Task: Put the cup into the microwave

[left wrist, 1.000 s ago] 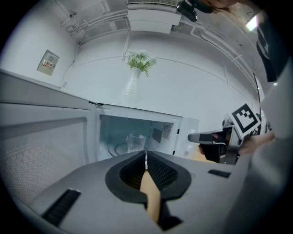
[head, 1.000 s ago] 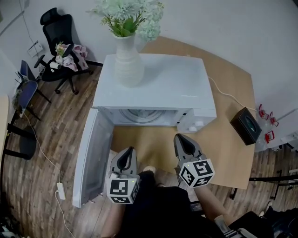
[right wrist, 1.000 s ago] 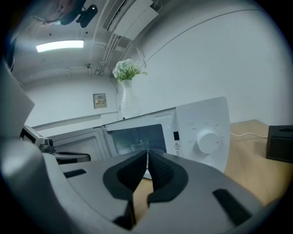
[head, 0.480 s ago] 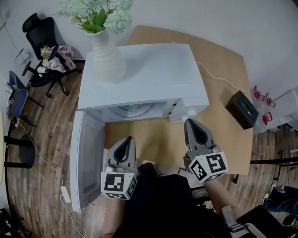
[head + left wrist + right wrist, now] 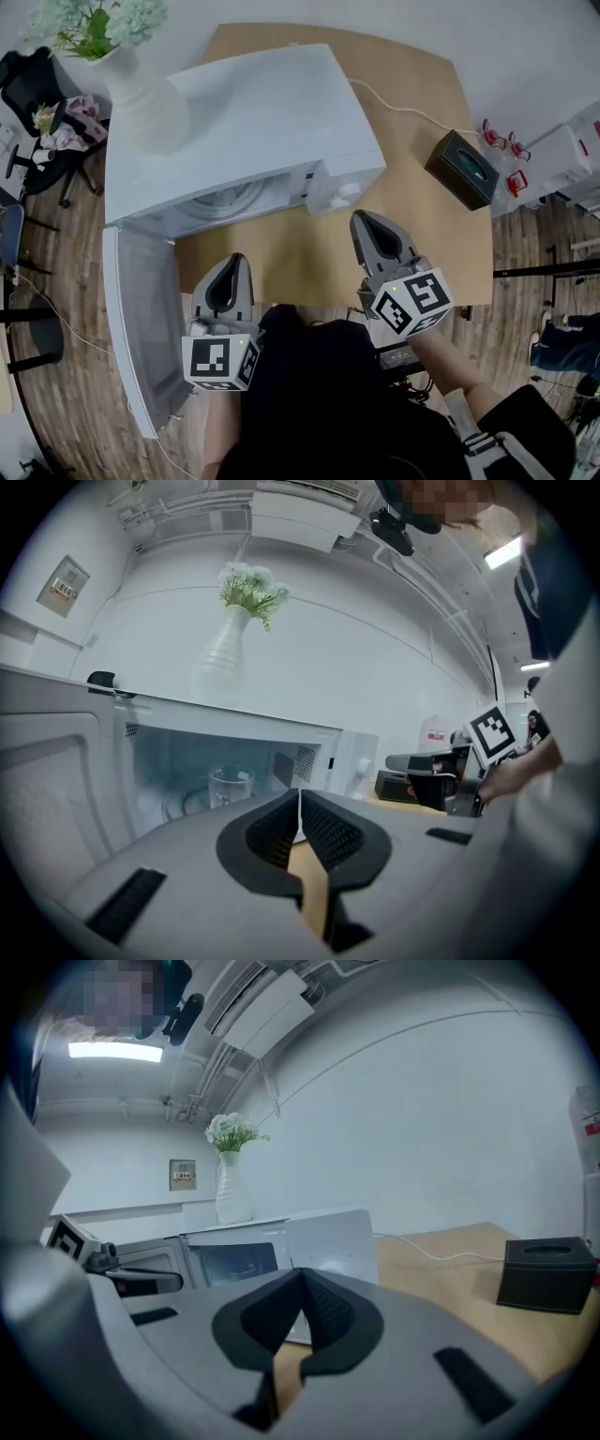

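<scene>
A clear glass cup (image 5: 230,787) stands upright inside the white microwave (image 5: 253,112), whose door (image 5: 141,328) hangs wide open to the left. In the head view I cannot make the cup out inside the cavity. My left gripper (image 5: 232,265) hovers over the table's front edge before the open cavity, shut and empty, with its tips (image 5: 299,795) pointing toward the cup. My right gripper (image 5: 364,223) is just in front of the microwave's control panel (image 5: 333,192), also shut with nothing between its fingers (image 5: 302,1275).
A white vase of flowers (image 5: 141,103) stands on the microwave's top at the left. On the wooden table (image 5: 422,216) a black tissue box (image 5: 459,169) sits at the right, with a white cable (image 5: 403,108) behind it. An office chair (image 5: 37,103) is at the far left.
The head view has swung, so the microwave now sits further left and tilted. Both grippers have shifted a little in front of the microwave and stayed shut.
</scene>
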Tool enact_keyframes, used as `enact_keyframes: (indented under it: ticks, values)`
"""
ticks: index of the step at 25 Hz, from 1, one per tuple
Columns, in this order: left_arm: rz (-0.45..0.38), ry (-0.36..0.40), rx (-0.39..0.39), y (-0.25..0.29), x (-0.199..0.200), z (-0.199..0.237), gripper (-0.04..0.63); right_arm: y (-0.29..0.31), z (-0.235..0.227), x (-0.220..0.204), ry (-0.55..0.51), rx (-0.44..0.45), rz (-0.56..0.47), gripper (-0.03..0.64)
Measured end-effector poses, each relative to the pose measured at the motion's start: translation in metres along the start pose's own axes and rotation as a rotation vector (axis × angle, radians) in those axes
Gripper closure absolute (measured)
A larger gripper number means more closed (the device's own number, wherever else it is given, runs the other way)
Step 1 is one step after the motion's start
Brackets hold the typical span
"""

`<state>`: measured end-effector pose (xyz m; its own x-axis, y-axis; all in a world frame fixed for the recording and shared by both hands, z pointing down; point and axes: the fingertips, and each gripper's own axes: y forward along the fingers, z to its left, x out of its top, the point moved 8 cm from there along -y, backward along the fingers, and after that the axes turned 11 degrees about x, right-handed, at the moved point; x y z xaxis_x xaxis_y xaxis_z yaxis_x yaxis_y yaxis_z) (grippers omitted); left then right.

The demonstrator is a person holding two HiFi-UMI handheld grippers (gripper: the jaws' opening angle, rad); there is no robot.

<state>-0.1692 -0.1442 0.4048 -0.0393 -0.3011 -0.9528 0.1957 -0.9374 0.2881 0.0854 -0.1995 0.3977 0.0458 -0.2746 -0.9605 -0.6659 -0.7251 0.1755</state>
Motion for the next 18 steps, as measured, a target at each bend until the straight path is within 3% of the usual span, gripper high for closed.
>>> enact_keyframes:
  ticks: [18]
  values:
    - [0.008,-0.002,-0.046,0.0106,-0.0044,-0.0058,0.586,0.0101,0.0078,-0.0044,-0.03,0.026,0.053,0.624]
